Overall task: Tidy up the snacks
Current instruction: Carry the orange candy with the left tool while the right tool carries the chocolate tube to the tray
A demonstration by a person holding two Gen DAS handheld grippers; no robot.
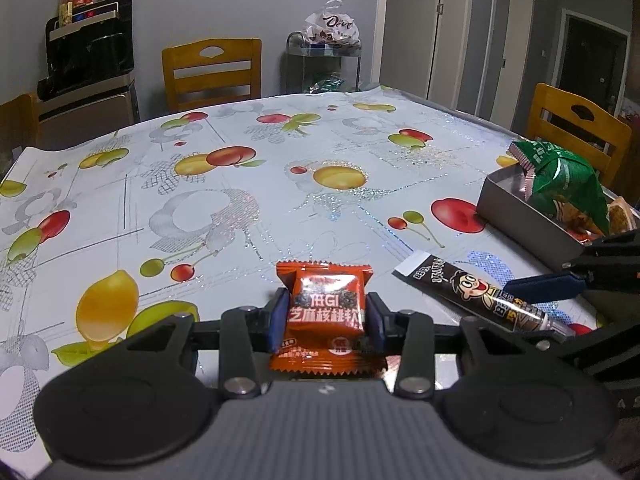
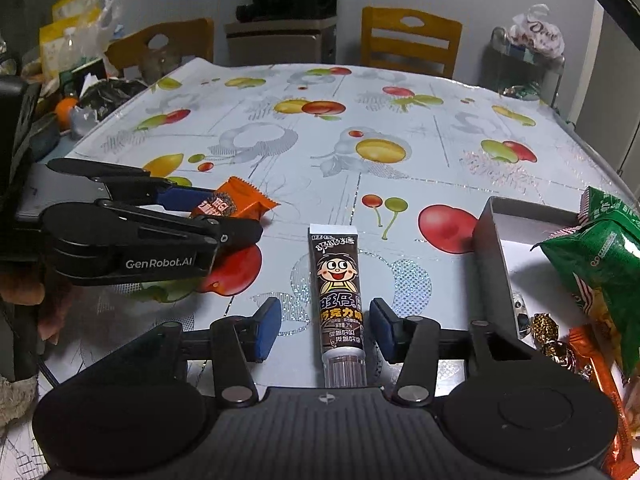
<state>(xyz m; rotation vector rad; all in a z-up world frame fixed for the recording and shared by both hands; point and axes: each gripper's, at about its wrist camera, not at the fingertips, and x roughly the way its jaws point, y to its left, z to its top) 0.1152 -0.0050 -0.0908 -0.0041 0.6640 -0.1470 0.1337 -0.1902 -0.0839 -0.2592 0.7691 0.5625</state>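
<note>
- The tube (image 2: 340,304) lies flat on the table (image 2: 400,152), just left of the tin (image 2: 490,264), its cap end toward me. It sits between the pads of my right claw (image 2: 325,330), with a gap on each side, so that claw is open around it and grips nothing.
- The packet (image 1: 326,316), farther left of the tin than the tube, sits between the pads of my left claw (image 1: 326,320). Both pads look to be touching its sides, so I read that claw as closed on the packet, though lightly.
- The tin already holds a green bag (image 2: 596,264) and a few small wrapped sweets (image 2: 546,326) at its near end.
- The step in hand, as I judge it, is grasping the tube to carry it to the tin.
- I would centre the pads on the firm body of the tube, not the cap, and close evenly so it does not roll or swing out.
- I would lift it clear of the tin's wall before crossing, and aim for the bare floor left of the green bag.
- The two claws are near each other; I would move one at a time.
</note>
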